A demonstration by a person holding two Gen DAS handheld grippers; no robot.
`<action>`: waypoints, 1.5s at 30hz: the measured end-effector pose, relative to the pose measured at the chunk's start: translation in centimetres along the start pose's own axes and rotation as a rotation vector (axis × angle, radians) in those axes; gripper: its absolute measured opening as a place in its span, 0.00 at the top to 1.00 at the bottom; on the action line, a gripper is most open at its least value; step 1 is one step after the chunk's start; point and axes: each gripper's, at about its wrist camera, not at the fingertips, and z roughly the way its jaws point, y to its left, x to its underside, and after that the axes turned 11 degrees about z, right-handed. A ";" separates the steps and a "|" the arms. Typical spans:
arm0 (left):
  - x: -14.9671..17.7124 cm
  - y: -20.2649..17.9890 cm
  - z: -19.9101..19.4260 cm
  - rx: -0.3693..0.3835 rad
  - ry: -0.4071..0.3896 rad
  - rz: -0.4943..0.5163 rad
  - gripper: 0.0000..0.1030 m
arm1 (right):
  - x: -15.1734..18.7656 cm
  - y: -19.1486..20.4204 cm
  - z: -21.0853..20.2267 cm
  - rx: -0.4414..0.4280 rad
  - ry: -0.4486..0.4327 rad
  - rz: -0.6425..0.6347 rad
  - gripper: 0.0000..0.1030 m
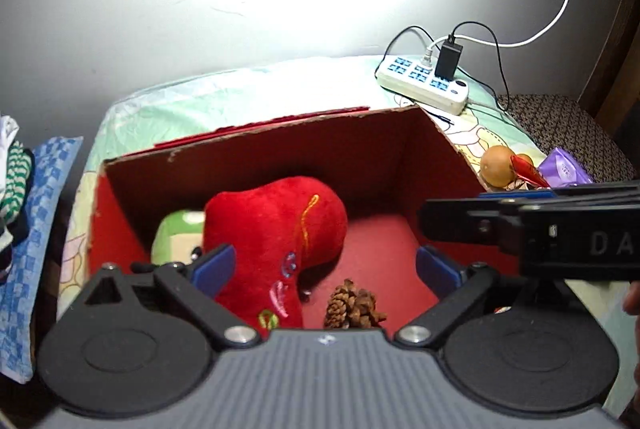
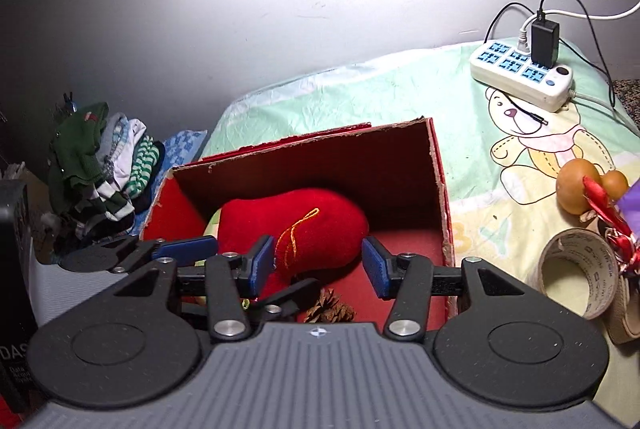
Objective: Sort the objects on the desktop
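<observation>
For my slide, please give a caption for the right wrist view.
Open right gripper above red box holding red plush and pinecone.

Red plush toy (image 1: 276,233) lies in open red cardboard box (image 1: 256,157); pine cone (image 1: 352,305) at its 5 o'clock; green plush (image 1: 176,233) at 9 o'clock.

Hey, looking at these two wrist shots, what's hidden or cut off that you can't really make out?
- Green plush toy: left wrist view, mostly behind the red plush.
- Pine cones: right wrist view, lower part cut by the right hand-held gripper body.
- Purple packet: left wrist view, text too small, bottom hidden by the other gripper.
- Tape roll: right wrist view, print unreadable.
</observation>
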 end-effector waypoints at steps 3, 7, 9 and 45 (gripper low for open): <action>1.8 1.3 -1.8 -0.030 -0.002 -0.070 0.06 | 0.9 -0.5 -1.3 -0.010 -0.004 -0.002 0.49; 4.8 2.6 -4.9 -0.065 -0.035 -0.159 0.06 | 2.6 -0.7 -2.2 -0.041 0.038 -0.037 0.49; 6.2 2.6 -6.1 -0.089 -0.038 -0.181 0.05 | 3.6 -0.7 -2.4 -0.068 0.073 -0.058 0.49; 23.3 12.0 -7.2 -0.073 0.129 -0.297 0.12 | 15.3 11.7 7.0 -0.150 0.350 -0.115 0.52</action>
